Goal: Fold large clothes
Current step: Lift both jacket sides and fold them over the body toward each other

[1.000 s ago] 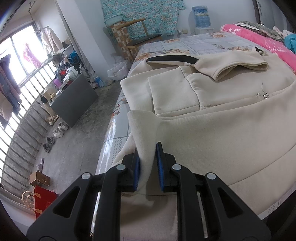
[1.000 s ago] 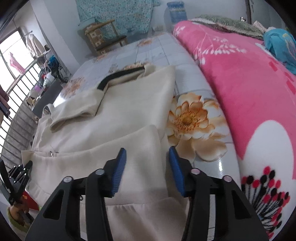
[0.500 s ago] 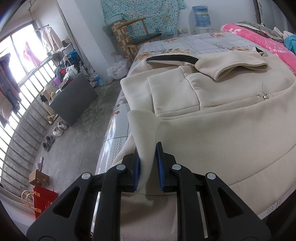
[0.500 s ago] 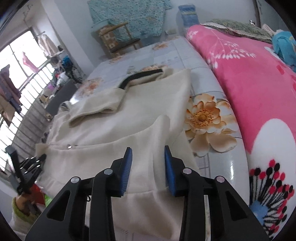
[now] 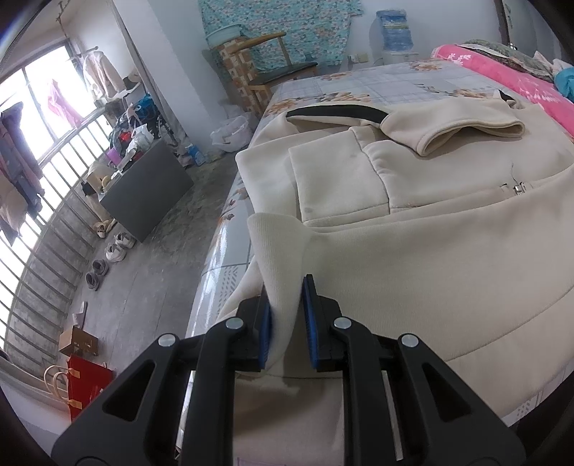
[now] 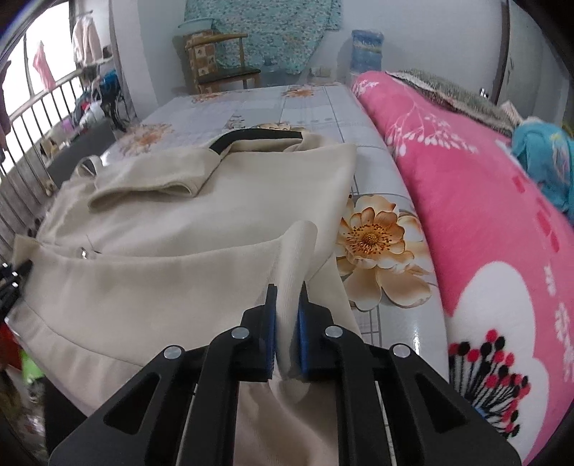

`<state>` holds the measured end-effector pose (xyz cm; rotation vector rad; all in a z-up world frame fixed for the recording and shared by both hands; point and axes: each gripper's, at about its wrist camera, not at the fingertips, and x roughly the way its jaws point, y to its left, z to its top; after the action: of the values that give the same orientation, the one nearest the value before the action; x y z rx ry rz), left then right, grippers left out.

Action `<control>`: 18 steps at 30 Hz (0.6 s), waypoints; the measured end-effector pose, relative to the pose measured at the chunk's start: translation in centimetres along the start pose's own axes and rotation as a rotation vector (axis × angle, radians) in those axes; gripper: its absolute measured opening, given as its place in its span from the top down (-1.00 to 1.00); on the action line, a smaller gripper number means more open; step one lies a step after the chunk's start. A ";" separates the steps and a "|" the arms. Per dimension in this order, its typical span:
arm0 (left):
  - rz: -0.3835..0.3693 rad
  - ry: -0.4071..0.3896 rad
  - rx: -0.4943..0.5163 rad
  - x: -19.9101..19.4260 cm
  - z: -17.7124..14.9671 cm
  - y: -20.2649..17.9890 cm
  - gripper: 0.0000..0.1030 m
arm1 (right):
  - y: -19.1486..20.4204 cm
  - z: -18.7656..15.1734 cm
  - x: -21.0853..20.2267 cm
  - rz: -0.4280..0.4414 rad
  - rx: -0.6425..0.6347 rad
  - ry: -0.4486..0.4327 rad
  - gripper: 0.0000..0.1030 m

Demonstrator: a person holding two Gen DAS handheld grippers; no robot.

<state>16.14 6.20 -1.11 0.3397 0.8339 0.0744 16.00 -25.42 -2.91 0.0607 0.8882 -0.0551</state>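
Since one second earlier: right gripper [image 6: 286, 322] narrowed from a wide gap to a pinch, jaws closing on the ribbed hem corner of the cream jacket [image 6: 201, 229], blue pads [image 6: 271, 322] pressed against the raised cloth on both sides; right wrist view rolled and shifted slightly. Left gripper [image 5: 286, 319] unmoved, clamped as before on the opposite ribbed hem corner, fold of fabric standing up between its pads [image 5: 266, 333].

Jacket [image 5: 412, 251] spread flat on the floral bed sheet [image 5: 376, 84], near hem along the bed edge, dark collar band [image 5: 337, 113] at the far end, one sleeve [image 5: 455, 132] folded across the chest, zipper pull [image 5: 516, 187] at the centre front, patch pocket [image 5: 333, 179] on the left-hand side of the left wrist view.

Pink floral blanket [image 6: 484, 222] lying beside the jacket on its right, apart from it, with a large printed flower [image 6: 373, 236] of the sheet between them. Wooden chair [image 5: 265, 68] beyond the foot of the bed; water bottle [image 5: 394, 30] against the far wall; shoes [image 5: 114, 249] on the floor by the barred window [image 5: 39, 229].
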 end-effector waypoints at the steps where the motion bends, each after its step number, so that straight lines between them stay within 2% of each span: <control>1: 0.001 0.002 -0.002 0.1 0.0 0.1 0.69 | 0.2 0.0 0.1 -0.017 -0.012 0.001 0.80; 6: -0.005 0.009 -0.009 0.1 0.2 0.1 0.69 | 0.8 -0.1 0.1 -0.056 -0.038 0.000 0.80; 18: -0.006 0.011 -0.008 0.2 0.3 0.2 0.69 | 1.1 0.0 0.3 -0.080 -0.050 0.012 0.79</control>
<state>16.46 6.33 -1.03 0.3297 0.8457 0.0742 16.26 -24.28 -3.07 -0.0212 0.9032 -0.1072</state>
